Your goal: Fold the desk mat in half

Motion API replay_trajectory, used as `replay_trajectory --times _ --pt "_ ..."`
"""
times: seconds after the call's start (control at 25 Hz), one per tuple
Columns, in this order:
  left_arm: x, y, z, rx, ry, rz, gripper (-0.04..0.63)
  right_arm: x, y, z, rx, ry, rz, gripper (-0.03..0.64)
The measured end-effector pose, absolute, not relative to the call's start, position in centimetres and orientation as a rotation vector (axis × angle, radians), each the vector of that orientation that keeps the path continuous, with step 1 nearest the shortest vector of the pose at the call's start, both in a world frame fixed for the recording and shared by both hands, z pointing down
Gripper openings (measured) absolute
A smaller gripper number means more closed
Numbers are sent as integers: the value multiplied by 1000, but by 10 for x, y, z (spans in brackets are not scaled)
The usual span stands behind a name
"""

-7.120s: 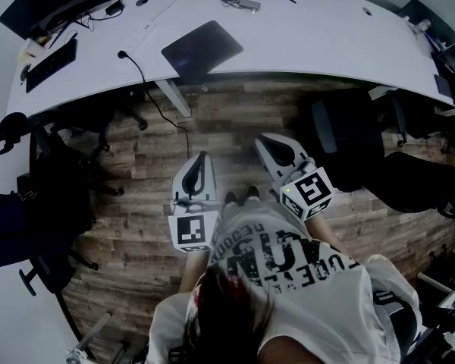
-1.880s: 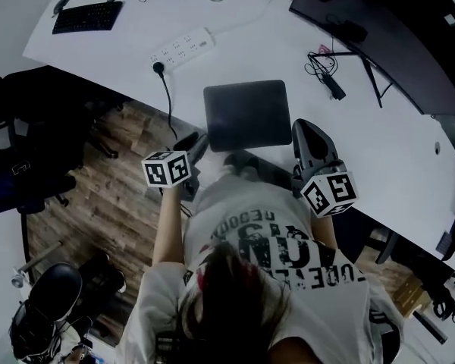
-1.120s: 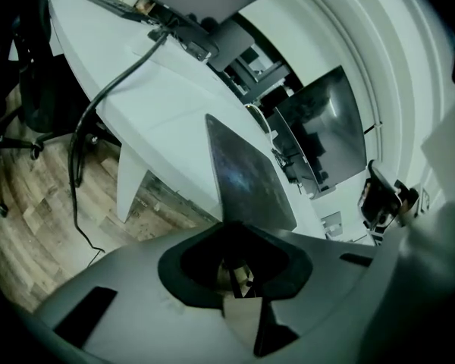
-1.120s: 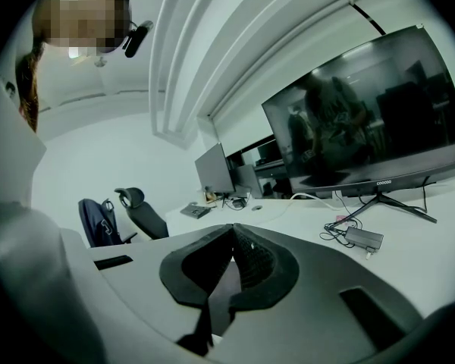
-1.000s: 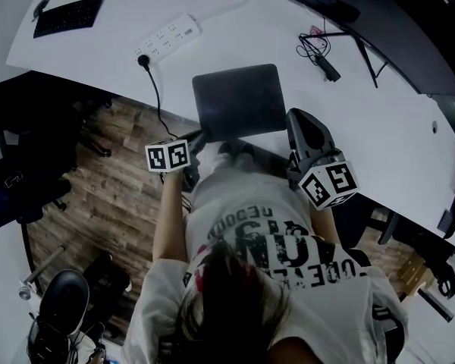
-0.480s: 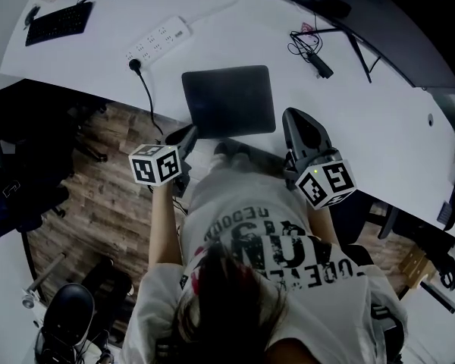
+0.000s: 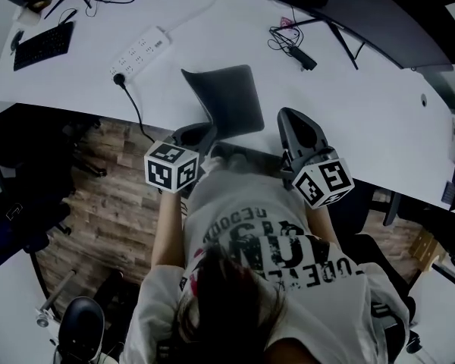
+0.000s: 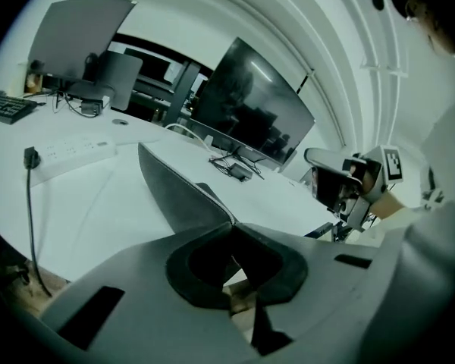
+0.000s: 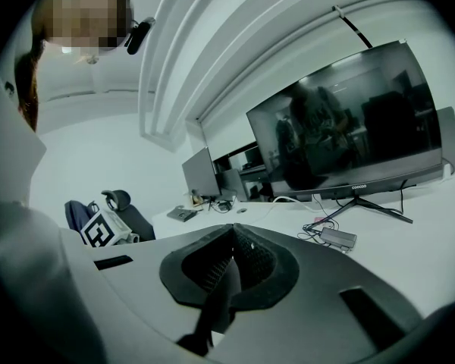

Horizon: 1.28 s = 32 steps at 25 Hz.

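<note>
The dark grey desk mat (image 7: 229,97) lies on the white table near its front edge. Its left side is lifted and stands tilted up; in the left gripper view the mat (image 8: 174,192) rises as a sloped sheet straight from the jaw tips. My left gripper (image 7: 203,133) (image 8: 233,222) is shut on the mat's near-left corner, its jaws having just closed tighter with the mat between them. My right gripper (image 7: 290,118) (image 9: 231,230) is shut beside the mat's near-right corner. A dark strip shows behind its tips; I cannot tell whether it is the mat.
A white power strip (image 7: 140,50) with a black cord lies left of the mat, and a black keyboard (image 7: 42,45) farther left. A large monitor (image 7: 349,10) stands at the back right with cables and an adapter (image 7: 296,51) before it. The table's front edge (image 7: 136,111) runs by my body.
My left gripper has risen and rolled with the mat's near-left corner in it. The mat's left side has come off the table and looks narrower from above. The right gripper stayed put.
</note>
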<state>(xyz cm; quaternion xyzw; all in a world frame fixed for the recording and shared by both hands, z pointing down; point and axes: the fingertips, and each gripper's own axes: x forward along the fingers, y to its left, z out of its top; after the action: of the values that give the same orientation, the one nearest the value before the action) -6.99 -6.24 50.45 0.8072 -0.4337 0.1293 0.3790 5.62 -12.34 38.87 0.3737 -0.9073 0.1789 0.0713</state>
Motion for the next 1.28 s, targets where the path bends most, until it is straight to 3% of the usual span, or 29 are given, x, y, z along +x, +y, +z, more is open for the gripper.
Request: replay_trajectory --times 1.28 --pt "54 -123 552 1894 -962 422 11 142 -148 399 1326 -2631 595 -6"
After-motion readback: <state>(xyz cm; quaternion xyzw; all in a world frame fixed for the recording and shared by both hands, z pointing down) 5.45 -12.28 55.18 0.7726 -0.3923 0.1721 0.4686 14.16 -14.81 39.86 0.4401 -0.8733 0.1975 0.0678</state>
